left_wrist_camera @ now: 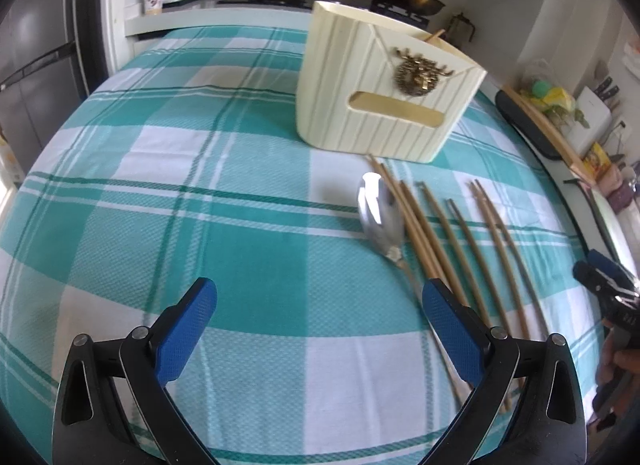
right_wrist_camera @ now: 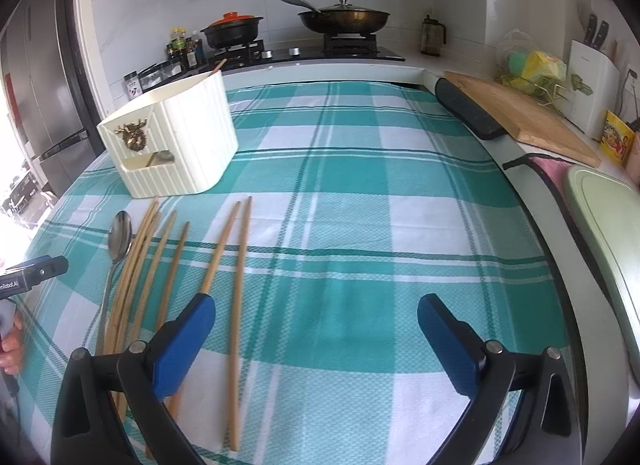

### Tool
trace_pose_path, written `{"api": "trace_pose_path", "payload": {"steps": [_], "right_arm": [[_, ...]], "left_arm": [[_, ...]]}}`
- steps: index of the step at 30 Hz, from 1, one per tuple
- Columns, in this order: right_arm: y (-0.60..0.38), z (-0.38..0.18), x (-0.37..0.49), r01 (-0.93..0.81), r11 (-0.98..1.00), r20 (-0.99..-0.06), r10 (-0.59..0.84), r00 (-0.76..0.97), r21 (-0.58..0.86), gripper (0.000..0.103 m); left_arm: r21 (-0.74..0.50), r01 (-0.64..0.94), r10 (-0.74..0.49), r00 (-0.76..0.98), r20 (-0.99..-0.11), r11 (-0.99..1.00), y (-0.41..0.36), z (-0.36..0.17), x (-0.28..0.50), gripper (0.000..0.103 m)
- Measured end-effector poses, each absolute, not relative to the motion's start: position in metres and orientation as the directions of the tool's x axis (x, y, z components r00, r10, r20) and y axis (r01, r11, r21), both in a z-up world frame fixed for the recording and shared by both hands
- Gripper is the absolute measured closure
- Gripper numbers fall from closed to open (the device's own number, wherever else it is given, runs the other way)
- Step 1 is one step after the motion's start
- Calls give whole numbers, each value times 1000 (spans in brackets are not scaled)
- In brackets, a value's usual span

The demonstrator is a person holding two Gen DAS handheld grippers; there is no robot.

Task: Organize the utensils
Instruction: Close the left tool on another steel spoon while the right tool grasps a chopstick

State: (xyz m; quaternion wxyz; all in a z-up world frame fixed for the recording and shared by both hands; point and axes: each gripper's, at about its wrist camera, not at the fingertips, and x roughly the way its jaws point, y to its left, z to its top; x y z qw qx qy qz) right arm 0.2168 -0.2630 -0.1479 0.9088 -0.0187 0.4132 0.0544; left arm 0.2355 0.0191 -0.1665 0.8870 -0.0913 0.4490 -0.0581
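A cream ribbed utensil holder (left_wrist_camera: 384,101) with a brass ornament stands on the teal plaid cloth (left_wrist_camera: 200,193); it also shows in the right wrist view (right_wrist_camera: 180,145), with one chopstick tip sticking out. A metal spoon (left_wrist_camera: 380,213) lies before it, beside several wooden chopsticks (left_wrist_camera: 460,241). The spoon (right_wrist_camera: 120,235) and chopsticks (right_wrist_camera: 236,285) lie left of centre in the right wrist view. My left gripper (left_wrist_camera: 320,293) is open and empty, left of the spoon's handle. My right gripper (right_wrist_camera: 316,309) is open and empty, just right of the chopsticks.
A stove with a black pot (right_wrist_camera: 232,31) and a lidded pan (right_wrist_camera: 344,17) stands behind the table. A wooden cutting board (right_wrist_camera: 520,113), a knife block (right_wrist_camera: 592,81) and a green tray (right_wrist_camera: 608,233) line the right side. A fridge (left_wrist_camera: 36,57) is at left.
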Motion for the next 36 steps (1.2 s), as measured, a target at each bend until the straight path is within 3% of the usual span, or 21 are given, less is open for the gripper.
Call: {"api": "trace_pose_path", "payload": {"steps": [14,28,36], "right_arm": [[-236,-165,226,-165,983,-791,37,610,-81,1],[-229,-157,223,-143,968,-753,-61,655,-204,1],[-232,-160,223,-145,973,-762,-45,647,-181,1]], "left_arm": [[-80,4,-69,543,-837,997,-39,-192,253,1],[-79,-16,-57,555,-830,997,-38,-194,254,1],[-81,-56,-36,564,-825,995,-31,-194,257,1]]}}
